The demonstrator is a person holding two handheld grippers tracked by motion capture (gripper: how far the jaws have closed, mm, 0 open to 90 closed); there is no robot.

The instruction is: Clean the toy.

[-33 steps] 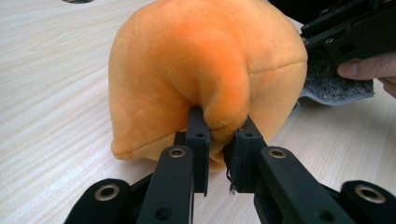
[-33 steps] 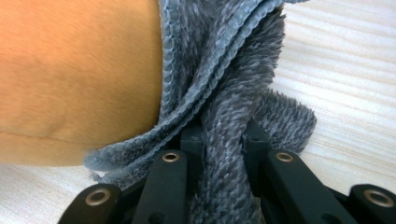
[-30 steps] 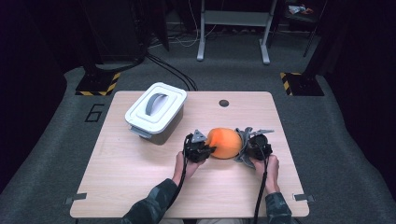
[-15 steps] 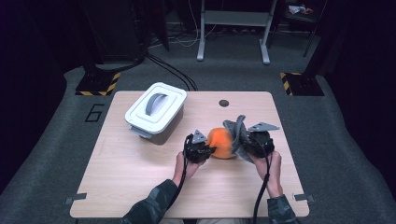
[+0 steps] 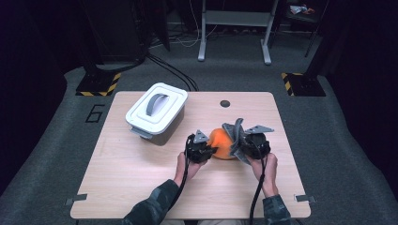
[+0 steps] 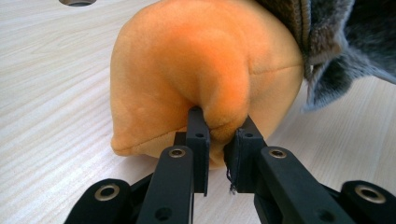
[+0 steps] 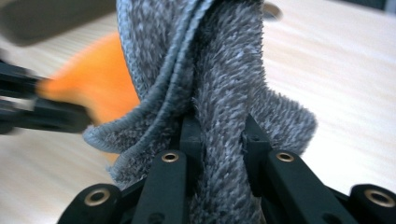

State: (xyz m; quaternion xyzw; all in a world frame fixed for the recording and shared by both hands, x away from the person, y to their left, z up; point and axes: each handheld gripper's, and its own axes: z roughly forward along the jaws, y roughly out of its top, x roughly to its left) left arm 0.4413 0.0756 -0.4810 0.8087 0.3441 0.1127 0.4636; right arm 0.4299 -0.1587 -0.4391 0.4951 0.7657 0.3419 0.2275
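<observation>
An orange plush ball (image 5: 222, 143) lies on the wooden table (image 5: 141, 187), partly wrapped in a grey fuzzy cloth (image 5: 234, 133). In the left gripper view my left gripper (image 6: 218, 135) is shut on a pinched fold of the orange plush (image 6: 205, 60). In the high view the left gripper (image 5: 209, 151) sits at the plush's left side. My right gripper (image 7: 223, 133) is shut on a bunched fold of the grey cloth (image 7: 224, 79) and holds it up off the plush. The right gripper (image 5: 239, 147) is at the plush's right side.
A white lidded box (image 5: 156, 111) with a grey handle stands at the back left of the table. A small round hole (image 5: 225, 103) sits near the far edge. Cables trail from both grippers toward the near edge. Dark floor surrounds the table.
My right gripper has risen and pulled the grey cloth up and leftward over the plush, uncovering its right side. The left gripper has stayed where it was, still gripping the plush.
</observation>
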